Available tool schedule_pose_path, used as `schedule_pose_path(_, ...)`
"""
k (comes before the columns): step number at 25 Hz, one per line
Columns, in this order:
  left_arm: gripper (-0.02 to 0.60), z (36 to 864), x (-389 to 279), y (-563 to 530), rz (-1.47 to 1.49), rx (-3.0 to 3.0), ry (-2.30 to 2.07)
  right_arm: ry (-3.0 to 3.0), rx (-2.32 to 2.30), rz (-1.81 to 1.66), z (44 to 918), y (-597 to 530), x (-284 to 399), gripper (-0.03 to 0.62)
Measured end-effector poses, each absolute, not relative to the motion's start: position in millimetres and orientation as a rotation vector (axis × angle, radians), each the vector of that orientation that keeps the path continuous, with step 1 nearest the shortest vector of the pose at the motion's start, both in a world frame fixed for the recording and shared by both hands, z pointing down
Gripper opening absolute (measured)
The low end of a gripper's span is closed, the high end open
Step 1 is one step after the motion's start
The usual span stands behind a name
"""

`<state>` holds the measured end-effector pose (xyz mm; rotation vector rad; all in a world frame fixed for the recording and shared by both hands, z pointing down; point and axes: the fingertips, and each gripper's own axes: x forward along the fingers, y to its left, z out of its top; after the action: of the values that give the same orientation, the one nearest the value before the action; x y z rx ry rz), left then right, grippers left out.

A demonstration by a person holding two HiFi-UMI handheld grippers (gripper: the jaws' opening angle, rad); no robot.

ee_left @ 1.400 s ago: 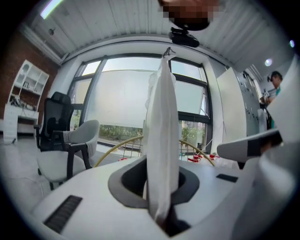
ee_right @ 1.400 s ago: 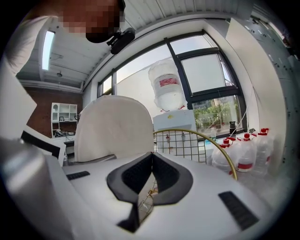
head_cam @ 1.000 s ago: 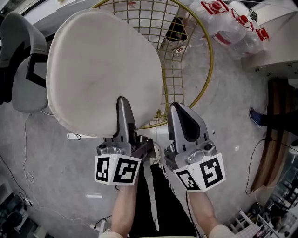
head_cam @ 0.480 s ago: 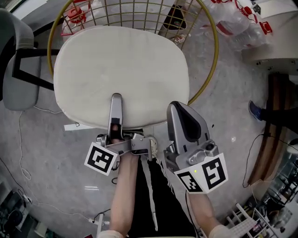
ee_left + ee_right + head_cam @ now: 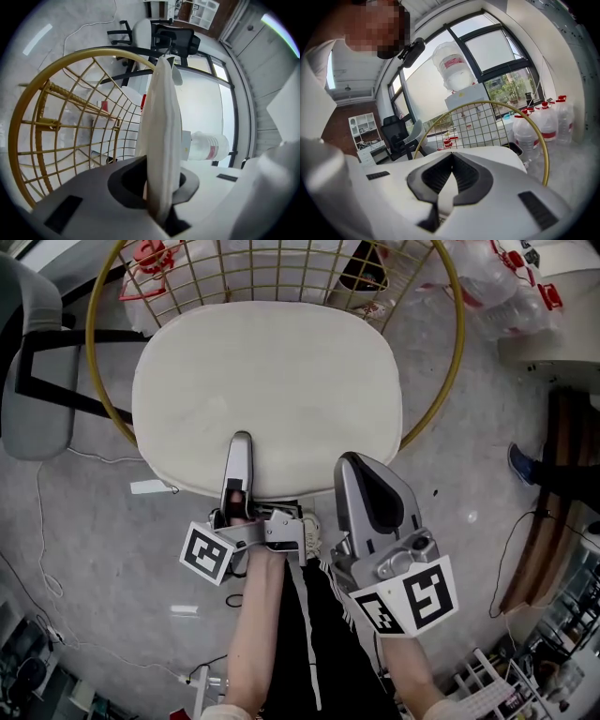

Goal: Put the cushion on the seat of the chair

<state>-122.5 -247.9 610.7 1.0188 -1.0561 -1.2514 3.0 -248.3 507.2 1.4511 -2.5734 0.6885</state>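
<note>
Clutter rings the gold wire chair (image 5: 459, 329). Clear water jugs (image 5: 497, 277) with red caps stand bunched on the floor (image 5: 112, 559) behind it to the right. A red-and-clear item (image 5: 150, 257) sits behind its mesh back on the left, and a grey office chair (image 5: 33, 399) stands just beside its left rim. A black bin (image 5: 361, 273) shows through the mesh, but what it holds cannot be made out, nor how full the jugs are. Thin cables (image 5: 47, 521) trail over the floor on the left, and someone's shoe (image 5: 518, 470) shows at the right edge. In the right gripper view a water dispenser (image 5: 464, 101) by the window carries an upturned bottle (image 5: 452, 70).

The cream cushion (image 5: 272, 381) lies level within the chair's ring, over the seat. Whether it rests fully on the seat cannot be told. The left tongs (image 5: 240, 444) are clenched on its near edge, one jaw above and one beneath, squeezing the padding thin. The right tongs (image 5: 354, 465) hover over the same edge further right, jaws pressed together with nothing between them.
</note>
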Motion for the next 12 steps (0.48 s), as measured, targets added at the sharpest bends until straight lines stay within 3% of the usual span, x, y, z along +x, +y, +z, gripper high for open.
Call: schedule_pose_path(12, 0.05, 652, -118, -240, -1.308, 0.892, -1.054, -2.575, 1.387, 0.729, 526, -240, -6, 0.014)
